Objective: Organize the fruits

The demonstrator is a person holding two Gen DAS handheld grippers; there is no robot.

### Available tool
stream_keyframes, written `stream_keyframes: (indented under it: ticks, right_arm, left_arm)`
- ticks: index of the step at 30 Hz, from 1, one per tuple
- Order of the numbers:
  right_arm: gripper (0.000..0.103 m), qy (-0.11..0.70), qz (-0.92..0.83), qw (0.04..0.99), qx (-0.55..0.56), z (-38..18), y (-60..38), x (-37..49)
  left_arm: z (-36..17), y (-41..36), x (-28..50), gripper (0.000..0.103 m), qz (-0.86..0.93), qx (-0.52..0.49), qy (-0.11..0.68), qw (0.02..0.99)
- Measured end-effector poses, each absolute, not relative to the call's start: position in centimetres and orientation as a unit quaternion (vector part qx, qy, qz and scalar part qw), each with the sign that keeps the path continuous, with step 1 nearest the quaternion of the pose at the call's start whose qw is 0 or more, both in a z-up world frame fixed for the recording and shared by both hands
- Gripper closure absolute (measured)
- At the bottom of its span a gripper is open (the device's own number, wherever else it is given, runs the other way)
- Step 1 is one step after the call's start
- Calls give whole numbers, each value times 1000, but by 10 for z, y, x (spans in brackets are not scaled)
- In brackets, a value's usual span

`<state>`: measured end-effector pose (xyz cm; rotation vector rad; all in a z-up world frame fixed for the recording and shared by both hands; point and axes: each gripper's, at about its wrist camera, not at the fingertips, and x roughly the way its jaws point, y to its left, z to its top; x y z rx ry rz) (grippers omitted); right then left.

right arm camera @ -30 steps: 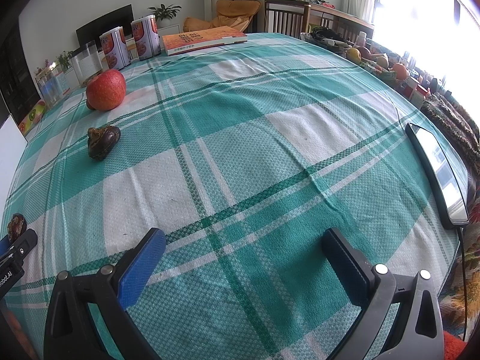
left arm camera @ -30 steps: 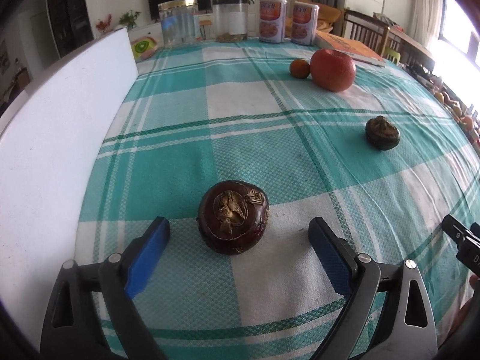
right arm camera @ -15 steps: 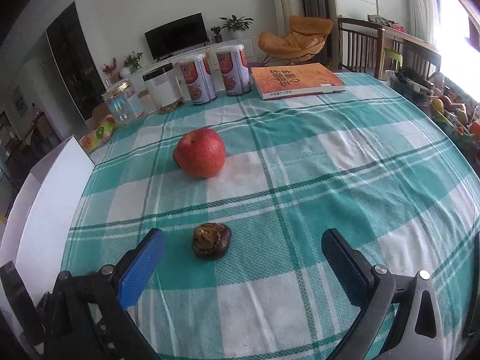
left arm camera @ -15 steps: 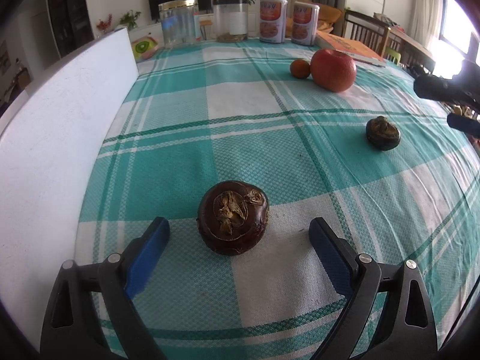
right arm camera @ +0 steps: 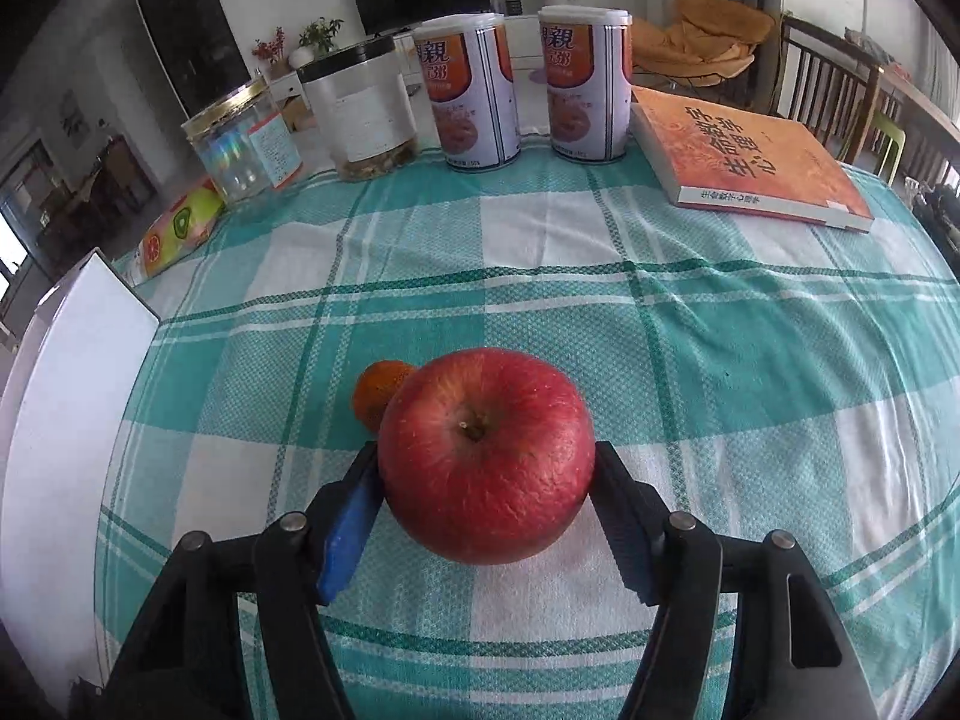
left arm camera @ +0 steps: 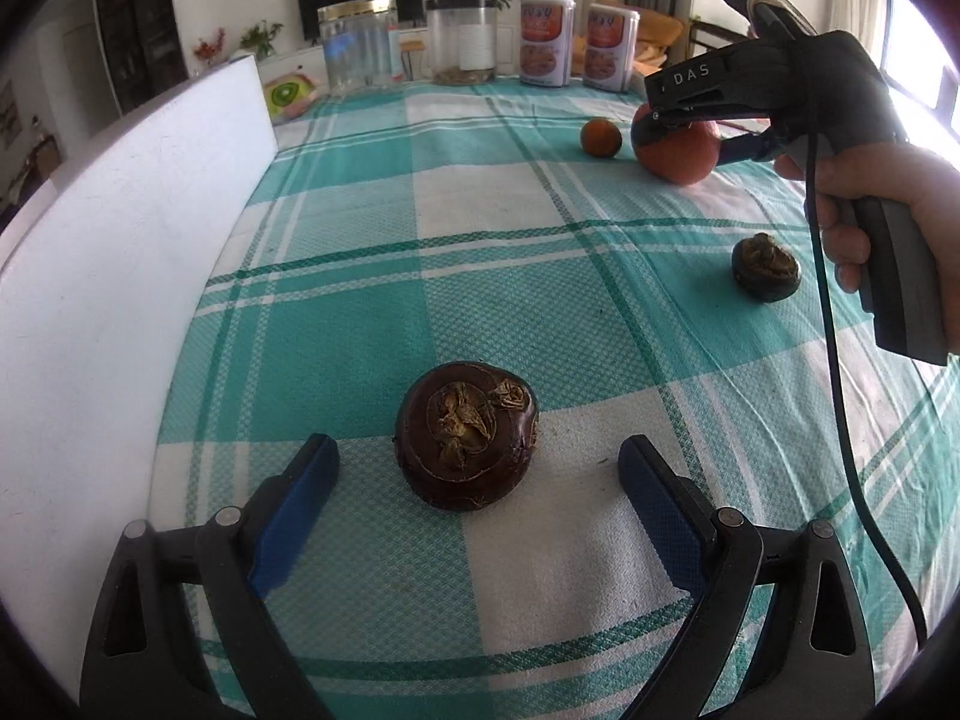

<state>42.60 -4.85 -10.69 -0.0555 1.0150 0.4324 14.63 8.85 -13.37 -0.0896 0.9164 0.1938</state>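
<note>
My right gripper (right arm camera: 486, 480) is shut on a red apple (right arm camera: 486, 456) that rests on the checked tablecloth; both pads touch its sides. A small orange (right arm camera: 381, 393) lies just behind the apple on its left. In the left wrist view the right gripper (left arm camera: 690, 132) shows at the far right around the apple (left arm camera: 681, 156), with the orange (left arm camera: 600, 138) beside it. My left gripper (left arm camera: 477, 468) is open, with a dark brown water chestnut (left arm camera: 467, 443) lying between its fingers, untouched. A second water chestnut (left arm camera: 767, 270) lies to the right.
A white box (left arm camera: 108, 252) stands along the table's left edge. Two tins (right arm camera: 474, 96), two clear jars (right arm camera: 366, 114) and a small fruit-print packet (right arm camera: 177, 228) line the far edge. An orange book (right arm camera: 750, 156) lies at the far right.
My right gripper moved forward past the second chestnut to the apple and closed on it. My left gripper has stayed still around the near chestnut.
</note>
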Motion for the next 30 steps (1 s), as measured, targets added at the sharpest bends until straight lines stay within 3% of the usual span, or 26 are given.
stream_keyframes:
  ticks: [7, 12, 21, 25, 30]
  right_arm:
    - [36, 440, 175, 879, 62, -69, -135, 360]
    - [36, 469, 141, 867, 93, -67, -187, 277]
    - [34, 467, 97, 879, 13, -112, -169, 193]
    - [15, 462, 87, 883, 3, -125, -160, 190]
    - [1, 462, 81, 882, -48, -132, -141, 192]
  left_arm:
    - [-134, 89, 146, 7, 94, -43, 441, 891]
    - [-133, 88, 146, 7, 95, -42, 441, 891]
    - [-133, 88, 146, 6, 96, -41, 442, 891]
    - [-134, 88, 146, 6, 96, -41, 442, 891]
    - [-134, 88, 146, 6, 96, -41, 442, 891]
